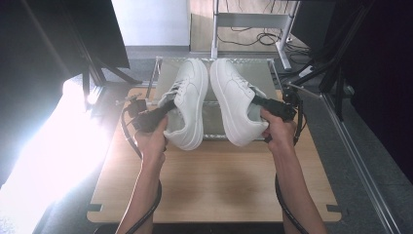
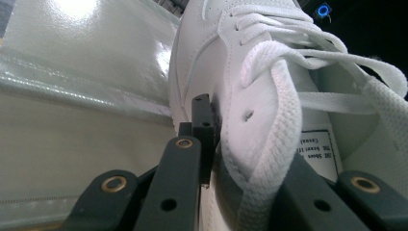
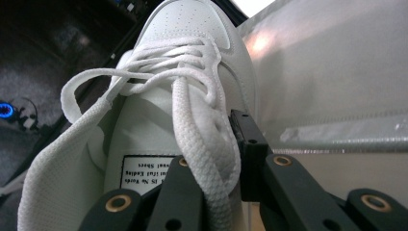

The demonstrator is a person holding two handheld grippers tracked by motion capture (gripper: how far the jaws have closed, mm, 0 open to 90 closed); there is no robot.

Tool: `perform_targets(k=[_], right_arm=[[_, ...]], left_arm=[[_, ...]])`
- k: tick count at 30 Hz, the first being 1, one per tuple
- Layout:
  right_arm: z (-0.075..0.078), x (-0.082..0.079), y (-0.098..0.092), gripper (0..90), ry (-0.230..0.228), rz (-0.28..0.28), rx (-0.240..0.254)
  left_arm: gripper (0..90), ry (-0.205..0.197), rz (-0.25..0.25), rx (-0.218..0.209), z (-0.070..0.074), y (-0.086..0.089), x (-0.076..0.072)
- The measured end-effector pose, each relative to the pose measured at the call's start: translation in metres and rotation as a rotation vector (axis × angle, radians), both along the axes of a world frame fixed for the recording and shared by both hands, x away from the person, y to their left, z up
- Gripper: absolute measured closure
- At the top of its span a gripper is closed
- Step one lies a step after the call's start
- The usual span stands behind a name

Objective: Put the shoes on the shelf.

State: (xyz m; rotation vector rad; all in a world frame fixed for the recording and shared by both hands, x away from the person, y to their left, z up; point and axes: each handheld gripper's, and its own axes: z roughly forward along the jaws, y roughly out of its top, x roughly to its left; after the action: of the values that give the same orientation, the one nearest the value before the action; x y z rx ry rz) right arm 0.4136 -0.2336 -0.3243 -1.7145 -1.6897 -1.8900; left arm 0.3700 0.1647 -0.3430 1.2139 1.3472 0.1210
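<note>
I hold two white lace-up sneakers tilted on their sides, toes pointing away, over a silvery sheet point(image 1: 214, 121). My left gripper point(image 1: 164, 108) is shut on the left sneaker point(image 1: 189, 95). In the left gripper view the left gripper point(image 2: 235, 139) pinches the eyelet side wall of that sneaker point(image 2: 216, 57), one jaw outside and one inside the opening. My right gripper point(image 1: 260, 105) is shut on the right sneaker point(image 1: 236, 97). In the right gripper view the right gripper point(image 3: 216, 144) clamps the laced side flap of its sneaker point(image 3: 192, 24) the same way. Loose laces hang over both grips.
The silvery sheet point(image 2: 72, 72) point(image 3: 337, 72) lies at the far end of a wooden table point(image 1: 214, 180). Behind it stands a white metal frame point(image 1: 248, 22) with cables on the floor. Black stands flank both sides, and strong glare floods the left.
</note>
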Motion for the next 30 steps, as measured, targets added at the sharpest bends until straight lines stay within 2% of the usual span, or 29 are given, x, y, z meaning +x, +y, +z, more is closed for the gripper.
perform_targets(k=[8,16,25,30], right_arm=[[0.004,0.016,0.0,83.5,0.014,-0.061,0.022],[0.005,0.032,0.004,83.3,0.042,-0.104,0.056],[0.009,0.053,0.012,83.3,0.054,-0.16,0.02],[0.011,0.064,0.015,83.1,0.061,-0.183,-0.007]], left_arm=[[83.4,0.028,0.025,-0.018,0.003,0.0,0.02],[83.4,0.037,0.045,-0.045,0.01,-0.006,0.04],[83.4,0.062,0.06,-0.052,0.013,-0.019,0.066],[83.4,0.089,0.079,-0.053,0.015,-0.023,0.082]])
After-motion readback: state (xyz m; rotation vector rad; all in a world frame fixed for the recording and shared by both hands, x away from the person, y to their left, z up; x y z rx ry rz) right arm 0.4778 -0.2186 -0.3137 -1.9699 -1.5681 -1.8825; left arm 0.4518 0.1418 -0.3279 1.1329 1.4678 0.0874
